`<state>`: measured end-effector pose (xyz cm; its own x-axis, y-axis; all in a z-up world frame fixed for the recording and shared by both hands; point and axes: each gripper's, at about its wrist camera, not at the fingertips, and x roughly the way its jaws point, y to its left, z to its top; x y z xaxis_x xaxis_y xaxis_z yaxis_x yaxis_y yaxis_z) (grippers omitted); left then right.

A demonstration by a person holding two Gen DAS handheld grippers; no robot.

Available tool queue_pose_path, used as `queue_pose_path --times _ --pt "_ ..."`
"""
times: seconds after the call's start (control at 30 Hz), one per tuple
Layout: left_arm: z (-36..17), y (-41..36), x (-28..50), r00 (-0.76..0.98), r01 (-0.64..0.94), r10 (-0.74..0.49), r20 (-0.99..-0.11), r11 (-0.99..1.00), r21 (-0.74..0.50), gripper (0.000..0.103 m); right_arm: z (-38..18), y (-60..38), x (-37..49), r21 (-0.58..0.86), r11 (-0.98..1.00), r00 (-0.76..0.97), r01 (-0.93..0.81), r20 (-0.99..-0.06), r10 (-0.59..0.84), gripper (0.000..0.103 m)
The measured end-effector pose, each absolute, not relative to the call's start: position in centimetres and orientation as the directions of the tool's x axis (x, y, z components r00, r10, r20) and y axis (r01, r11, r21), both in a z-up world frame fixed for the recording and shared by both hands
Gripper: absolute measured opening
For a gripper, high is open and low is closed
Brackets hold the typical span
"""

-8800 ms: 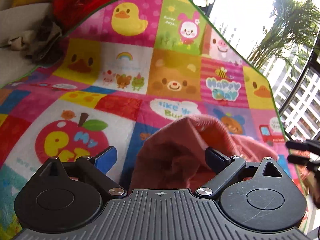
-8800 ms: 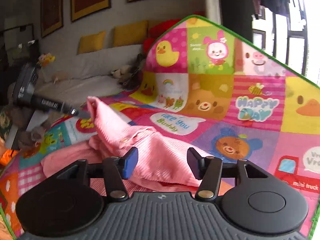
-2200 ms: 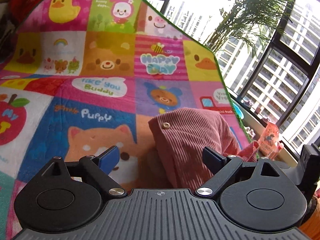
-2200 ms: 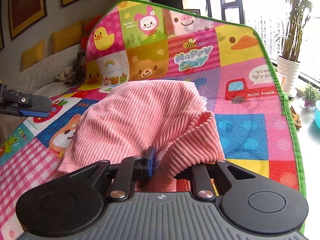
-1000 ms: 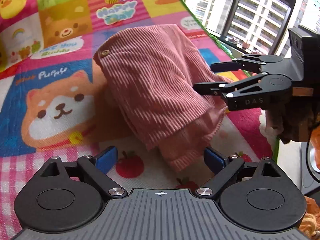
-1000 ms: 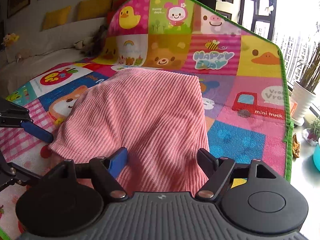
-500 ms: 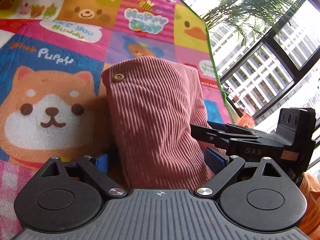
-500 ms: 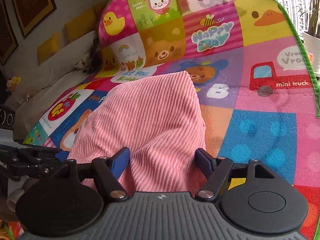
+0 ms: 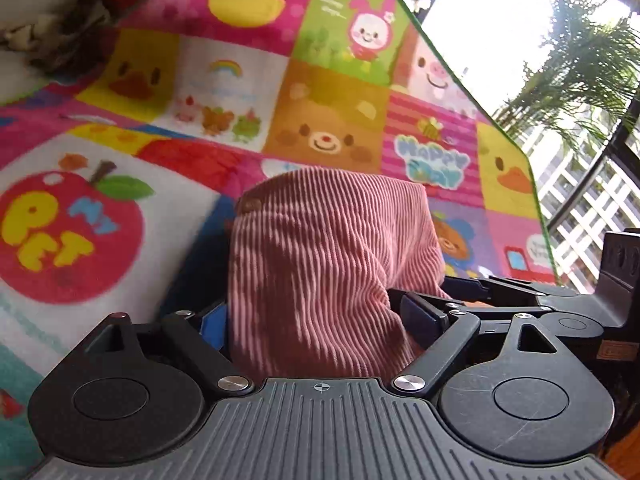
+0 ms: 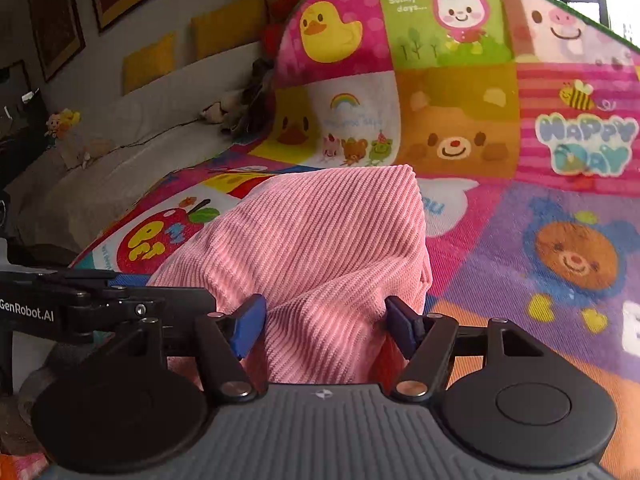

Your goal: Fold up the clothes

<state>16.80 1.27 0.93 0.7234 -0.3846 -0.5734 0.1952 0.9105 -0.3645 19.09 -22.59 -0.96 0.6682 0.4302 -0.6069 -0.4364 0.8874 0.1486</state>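
Cartoon patchwork mat (image 9: 328, 80) by bright window (image 9: 500, 20)

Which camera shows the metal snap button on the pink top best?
The left wrist view: the snap button sits at the upper left corner of the pink corduroy garment. The right wrist view shows only ribbed fabric, no button.

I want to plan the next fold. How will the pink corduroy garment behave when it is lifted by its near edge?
The pink corduroy garment will probably be floppy: it lies in soft, rounded folds on the play mat. It looks thick, so folds may stay bulky. Its ribbed surface should be less likely to slip.
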Motion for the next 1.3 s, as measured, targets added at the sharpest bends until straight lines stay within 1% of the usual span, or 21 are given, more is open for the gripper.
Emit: queue_pose_path --times 0.07,0.1,0.2,0.27,0.33,0.43,0.47,0.6,0.63,0.73,0.8,0.83,0.93,1.07,1.2,1.3 --pt "1.4 3.1 17.6 0.758 0.138 -0.320 -0.569 0.930 -0.340 0.090 -0.9 -21.5 20.3 0.107 0.897 0.685 -0.429 -0.609 0.400 0.067" --pt "1.5 4.0 17.8 0.768 0.116 -0.305 -0.563 0.931 -0.347 0.090 -0.8 -21.3 20.7 0.103 0.900 0.684 -0.423 -0.615 0.392 0.067" --pt "1.6 5.4 17.1 0.773 0.109 -0.324 -0.545 0.915 -0.389 0.090 -0.6 -21.8 20.5 0.079 0.900 0.686 -0.428 -0.621 0.380 0.070" --pt "1.2 4.9 16.3 0.769 0.127 -0.336 -0.545 0.914 -0.384 0.090 -0.4 -22.3 20.1 0.060 0.899 0.687 -0.434 -0.623 0.374 0.072" --pt "0.5 4.1 15.7 0.762 0.148 -0.344 -0.549 0.917 -0.370 0.090 -0.1 -22.7 19.8 0.047 0.897 0.692 -0.439 -0.619 0.371 0.072" --pt "-0.9 2.5 15.1 0.768 0.160 -0.307 -0.562 0.942 -0.296 0.090 1.7 -22.9 19.3 0.031 0.898 0.727 -0.438 -0.575 0.374 0.072" --pt "-1.1 2.2 15.1 0.771 0.158 -0.296 -0.565 0.947 -0.281 0.092 2.5 -22.7 19.4 0.012 0.898 0.743 -0.439 -0.556 0.371 0.072" --pt "-1.6 1.8 15.1 0.773 0.147 -0.271 -0.574 0.956 -0.254 0.093 4.2 -20.6 21.3 -0.009 0.884 0.748 -0.466 -0.537 0.389 0.072" --pt "-1.7 1.7 15.1 0.773 0.145 -0.265 -0.576 0.958 -0.247 0.093 4.3 -20.0 22.0 -0.005 0.882 0.740 -0.471 -0.546 0.392 0.072" --pt "-1.8 1.9 14.9 0.777 0.140 -0.262 -0.573 0.959 -0.248 0.094 1.6 -18.1 24.7 -0.030 0.891 0.706 -0.452 -0.623 0.337 0.073" --pt "-1.9 2.4 14.8 0.778 0.136 -0.272 -0.566 0.953 -0.271 0.094 0.0 -17.6 25.5 -0.069 0.895 0.703 -0.440 -0.647 0.295 0.078" --pt "-1.9 2.6 14.7 0.778 0.136 -0.279 -0.562 0.950 -0.282 0.094 -0.1 -17.8 25.4 -0.085 0.895 0.708 -0.439 -0.646 0.286 0.084" --pt "-1.9 2.8 14.7 0.778 0.139 -0.291 -0.557 0.944 -0.299 0.094 0.4 -18.6 24.9 -0.119 0.899 0.721 -0.422 -0.645 0.253 0.084" --pt "-2.0 2.8 14.7 0.778 0.140 -0.293 -0.556 0.943 -0.301 0.094 1.4 -21.4 22.6 -0.086 0.902 0.721 -0.423 -0.636 0.277 0.084" --pt "-2.0 2.8 14.8 0.777 0.142 -0.296 -0.556 0.942 -0.303 0.095 -0.6 -23.5 20.4 -0.076 0.913 0.703 -0.400 -0.665 0.252 0.084" --pt "-2.1 3.0 15.0 0.779 0.137 -0.297 -0.552 0.940 -0.311 0.095 -1.9 -24.5 18.8 -0.017 0.931 0.698 -0.365 -0.666 0.262 0.084"
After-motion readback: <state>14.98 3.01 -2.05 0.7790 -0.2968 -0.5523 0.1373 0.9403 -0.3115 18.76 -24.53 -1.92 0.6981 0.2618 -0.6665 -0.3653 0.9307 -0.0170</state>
